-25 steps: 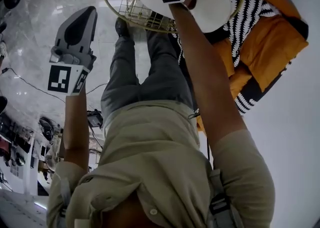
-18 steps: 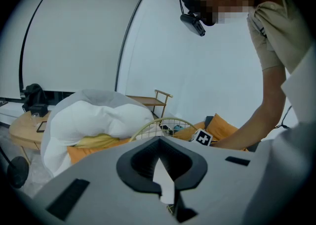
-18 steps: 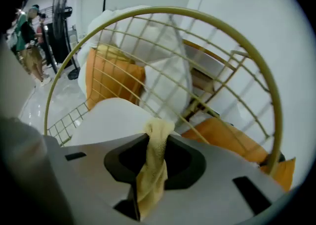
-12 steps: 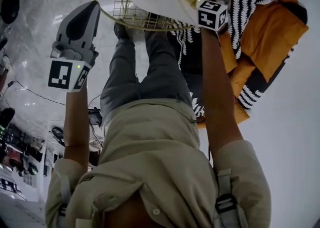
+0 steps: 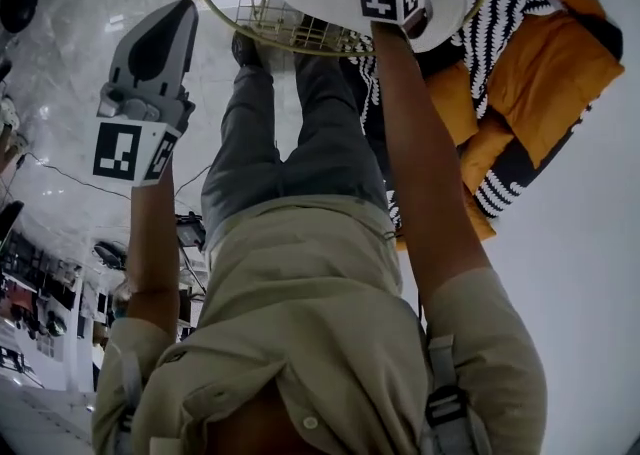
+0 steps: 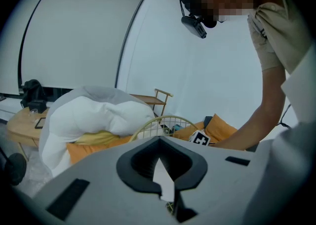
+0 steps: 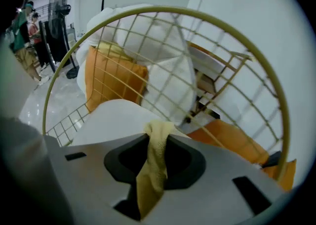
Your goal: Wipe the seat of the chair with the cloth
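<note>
Right gripper (image 7: 155,137) clamped on yellow cloth (image 7: 151,177) — over white chair seat (image 7: 111,120), left gripper (image 6: 159,142) closed, empty.

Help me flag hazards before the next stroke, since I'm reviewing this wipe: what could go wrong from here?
1. The cloth is pinched only as a narrow, bunched strip in the right gripper. Dragging it across the white seat might pull it loose.
2. The wire back curves close ahead of the jaws, so a long forward stroke could snag the cloth on the grid or knock the chair.
</note>
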